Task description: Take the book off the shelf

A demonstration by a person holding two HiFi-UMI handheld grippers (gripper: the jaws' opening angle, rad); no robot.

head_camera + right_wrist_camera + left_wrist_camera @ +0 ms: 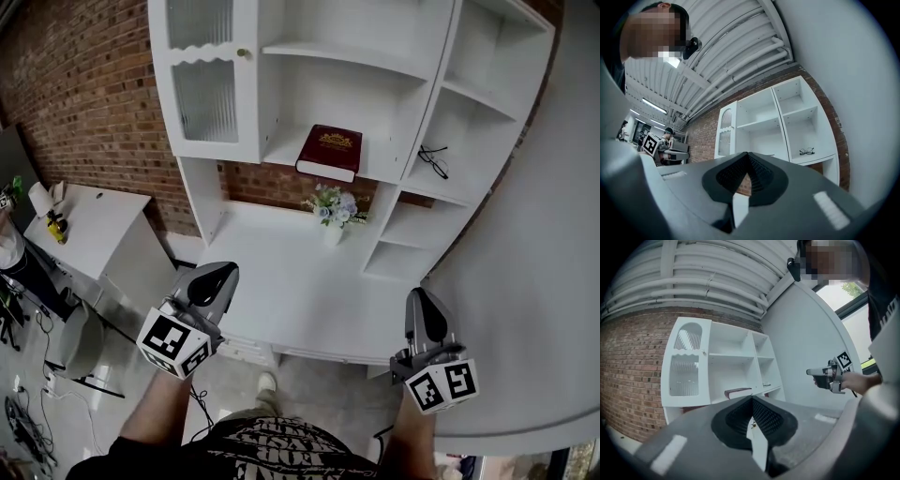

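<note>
The dark red book (330, 150) is lying flat in the middle compartment of the white shelf (394, 94), just right of the little cabinet door (203, 98) with ribbed glass. Nothing is touching it. A pair of glasses (432, 161) is sitting in the next compartment to the right, and a small vase of flowers (334, 211) is standing on the white table (281, 281) right below the book.

Both grippers are hanging well short of the shelf, out over the table's near edge. The left gripper (220, 277) is pointing towards the shelf with its jaws pressed together at the tips and nothing between them. The right gripper (419, 298) is showing the same: jaws together, gripping nothing. The two are being held well apart from each other. A brick wall (84, 84) is running behind the shelf.
</note>
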